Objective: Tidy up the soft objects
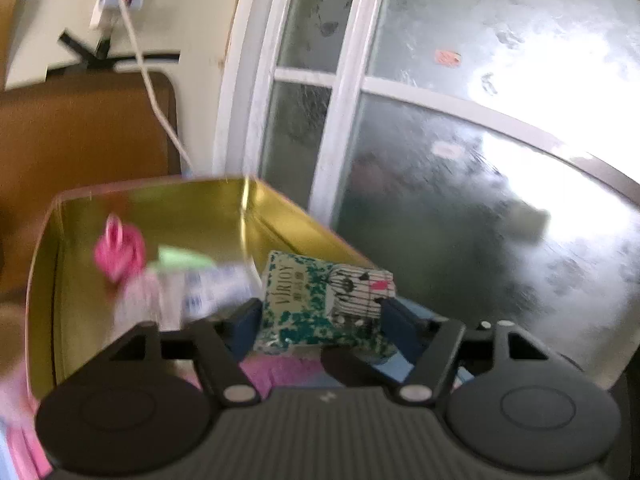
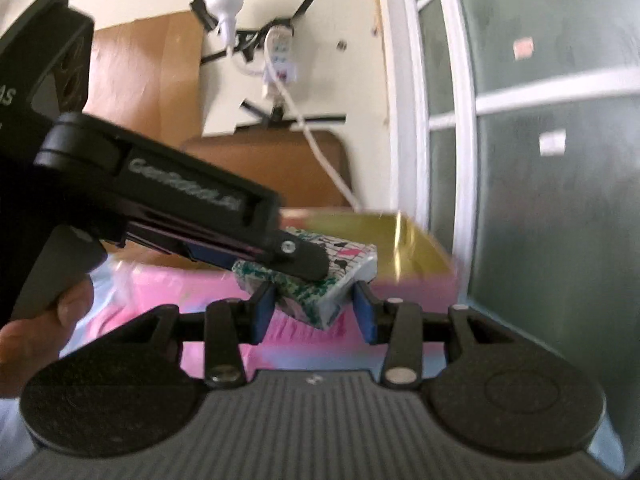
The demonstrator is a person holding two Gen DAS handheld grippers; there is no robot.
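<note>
Left claw (image 1: 320, 316) gripped the tissue pack (image 1: 320, 300) at centre frame beside the gold tin (image 1: 160, 208), right claw (image 2: 314, 312) seemingly slack around it.

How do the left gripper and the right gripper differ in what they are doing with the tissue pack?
The left gripper is shut on the tissue pack and holds it above the gold tin; the right gripper is open, its blue pads apart beside the pack. The left one carries the load; the right one carries nothing. Both point toward the tin.
</note>
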